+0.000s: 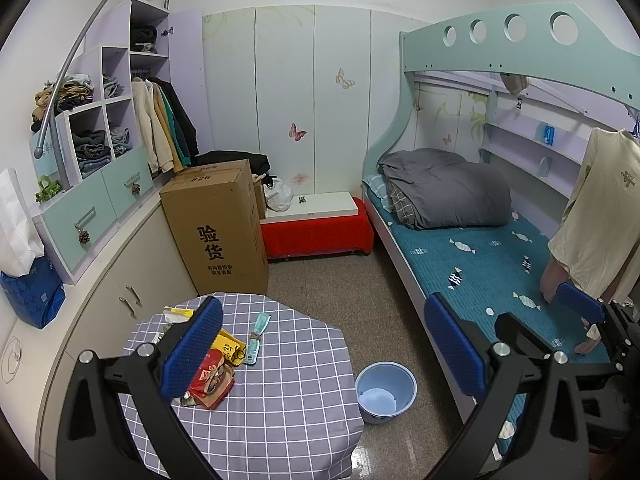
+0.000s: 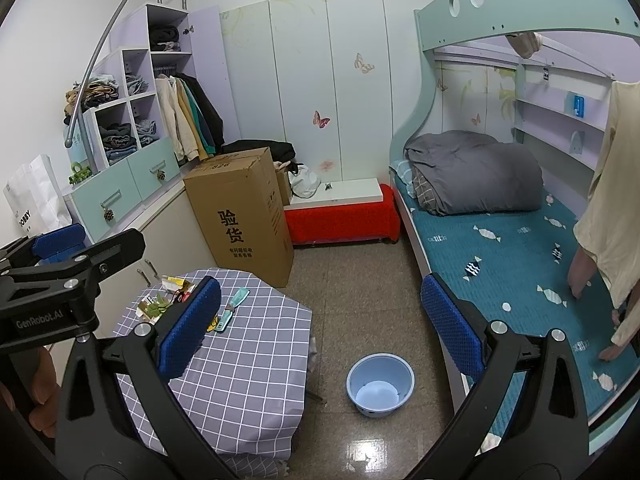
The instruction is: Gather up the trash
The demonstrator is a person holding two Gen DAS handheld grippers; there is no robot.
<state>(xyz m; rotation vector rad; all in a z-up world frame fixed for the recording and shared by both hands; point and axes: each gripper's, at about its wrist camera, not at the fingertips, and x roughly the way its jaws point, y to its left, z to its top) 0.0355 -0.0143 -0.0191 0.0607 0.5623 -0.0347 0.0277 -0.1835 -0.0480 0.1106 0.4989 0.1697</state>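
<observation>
Several pieces of trash lie on a small table with a grey checked cloth (image 1: 280, 400): a red snack wrapper (image 1: 212, 380), a yellow wrapper (image 1: 230, 348), a teal wrapper (image 1: 256, 336) and paper scraps (image 2: 156, 304) at the far left. A light blue bin (image 1: 385, 392) stands on the floor right of the table; it also shows in the right wrist view (image 2: 379, 384). My left gripper (image 1: 324, 356) is open and empty above the table's edge. My right gripper (image 2: 320, 330) is open and empty, held above the floor. The cloth shows too (image 2: 248, 360).
A tall cardboard box (image 1: 218, 228) stands behind the table. A red bench (image 1: 316, 232) is at the back wall. A bunk bed with a teal mattress (image 1: 492, 272) fills the right. Cabinets (image 1: 120, 280) and clothes shelves line the left.
</observation>
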